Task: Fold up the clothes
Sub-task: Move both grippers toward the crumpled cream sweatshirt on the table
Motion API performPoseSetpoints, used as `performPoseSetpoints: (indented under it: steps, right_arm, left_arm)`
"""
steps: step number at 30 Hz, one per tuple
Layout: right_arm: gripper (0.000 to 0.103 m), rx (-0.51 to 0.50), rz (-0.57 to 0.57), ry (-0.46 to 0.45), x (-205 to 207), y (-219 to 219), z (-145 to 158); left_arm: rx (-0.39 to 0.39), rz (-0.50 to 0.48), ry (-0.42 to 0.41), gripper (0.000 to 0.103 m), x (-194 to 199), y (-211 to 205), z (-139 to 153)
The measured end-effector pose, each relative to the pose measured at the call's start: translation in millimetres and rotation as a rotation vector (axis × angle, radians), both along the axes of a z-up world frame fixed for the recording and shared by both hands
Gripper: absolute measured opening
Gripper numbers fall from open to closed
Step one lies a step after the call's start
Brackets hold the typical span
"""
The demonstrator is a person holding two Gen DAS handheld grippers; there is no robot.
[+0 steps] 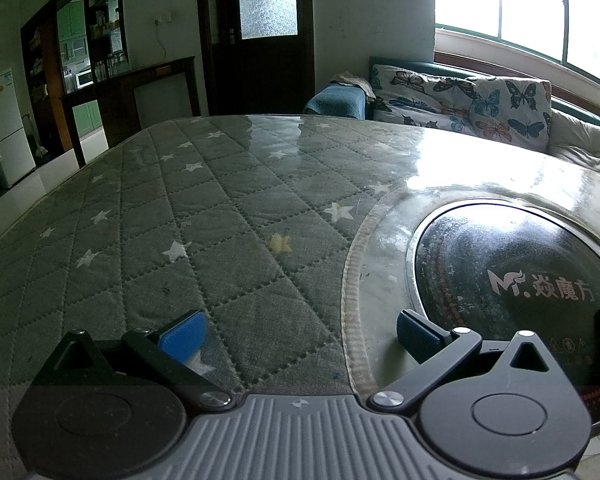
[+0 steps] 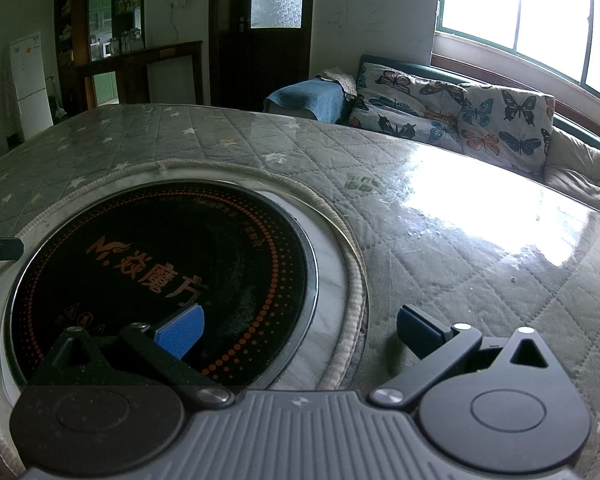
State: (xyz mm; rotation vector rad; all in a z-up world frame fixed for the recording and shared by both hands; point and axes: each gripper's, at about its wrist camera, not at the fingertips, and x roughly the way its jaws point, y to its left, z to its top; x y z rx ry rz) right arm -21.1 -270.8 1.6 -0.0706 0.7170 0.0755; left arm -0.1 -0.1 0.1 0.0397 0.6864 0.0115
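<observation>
Risk first: no garment shows in either view, so you cannot tell from here where the clothes are. They may be off-frame, below or behind the cameras; whether folding is ahead or done, the views don't settle.

Both tools empty. Left gripper (image 1: 300, 330) has its jaws spread wide, nothing between the blue pads (image 1: 182, 332). Right gripper (image 2: 300, 330) is the same, released, pads (image 2: 180, 334) bare.

Landmark: cooktop (image 2: 160, 276), the round black glass disc set into the table.
- Right gripper hangs over the cooktop's near-right edge; its left pad sits above the glass, its right pad above the quilt (image 2: 460, 248).
- Left gripper hangs left of the cooktop, over the quilt (image 1: 180, 220).
- A corded hem (image 2: 352, 248) rings the cooktop cutout. Judgement: a fingertip or dragged cloth could catch on that raised ring.
- Glossy clear cover lies over the quilt, glare far-right of the cooktop. Judgement: cloth may slide on it, and the glare can hide a pale edge.
- If the cooktop is warm, cloth laid on it is a hazard; the views don't show its state.

Room: widest flat area lies left and far-left of the cooktop. Table edge drops off far-left toward the floor. Sofa (image 1: 460, 108) stands close behind the far-right edge.
</observation>
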Motion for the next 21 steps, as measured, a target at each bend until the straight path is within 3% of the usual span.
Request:
performPoseSetpoints:
  steps: [12, 18, 21]
  right_arm:
    - [0.103, -0.005, -0.014, -0.013, -14.1, -8.3, 14.2]
    - [0.103, -0.034, -0.023, -0.044, -46.1, -20.5, 37.0]
    - [0.103, -0.050, -0.047, -0.063, -70.5, -31.1, 48.8]
  left_arm:
    - [-0.020, -0.071, 0.018, 0.103, -11.0, -13.5, 11.2]
    - [-0.030, -0.107, 0.026, 0.103, -16.5, -20.3, 16.7]
    - [-0.020, -0.182, 0.043, 0.103, -26.8, -38.5, 21.9]
